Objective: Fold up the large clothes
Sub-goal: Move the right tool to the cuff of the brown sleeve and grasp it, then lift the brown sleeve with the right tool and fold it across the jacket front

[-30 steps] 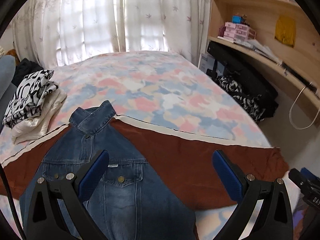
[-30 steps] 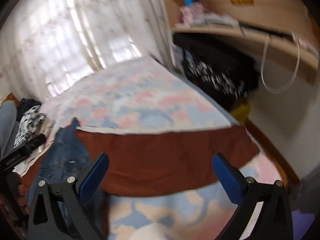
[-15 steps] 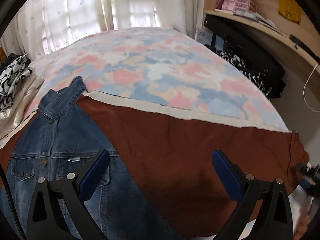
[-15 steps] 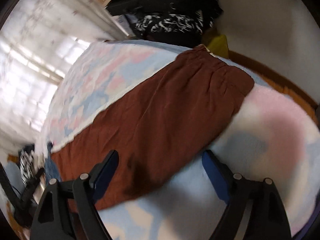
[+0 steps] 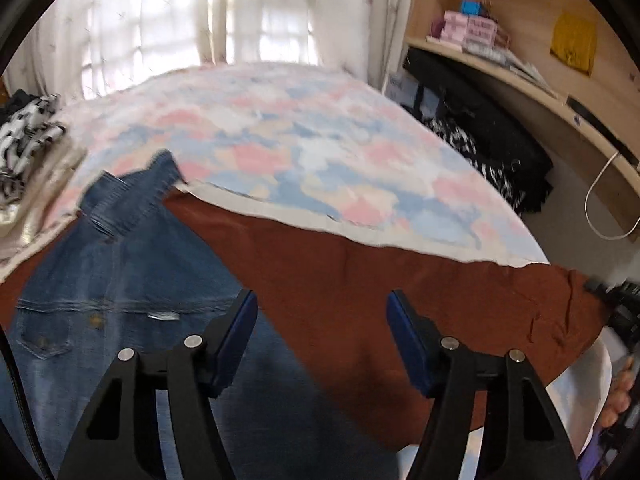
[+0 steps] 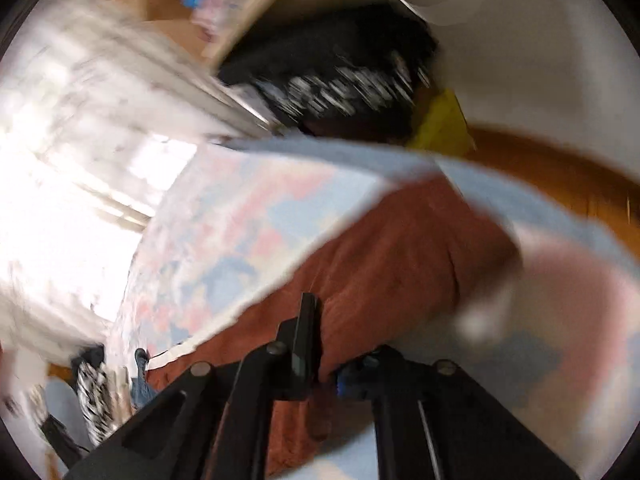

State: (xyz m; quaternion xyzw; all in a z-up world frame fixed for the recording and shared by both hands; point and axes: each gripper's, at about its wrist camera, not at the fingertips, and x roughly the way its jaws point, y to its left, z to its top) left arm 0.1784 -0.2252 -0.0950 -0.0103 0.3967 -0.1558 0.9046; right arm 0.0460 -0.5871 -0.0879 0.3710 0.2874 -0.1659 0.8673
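A large rust-brown garment (image 5: 360, 280) lies spread across the near part of the bed, with a blue denim jacket (image 5: 120, 288) on its left part. My left gripper (image 5: 320, 332) is open and empty, hovering just above where the two meet. My right gripper (image 6: 320, 360) is shut on the near edge of the brown garment (image 6: 392, 260) close to its right end; the view is blurred. It also shows at the far right of the left wrist view (image 5: 616, 312).
The bed has a pink and blue patterned cover (image 5: 300, 140). Folded clothes (image 5: 28, 148) are stacked at its left. Black bags (image 5: 488, 140) and a wooden shelf (image 5: 520, 76) stand to the right. Curtains (image 5: 200, 20) hang behind.
My right gripper dropped to the brown garment's near edge and closed on it. My left gripper's fingers have come closer together and it stays over the jacket's right side.
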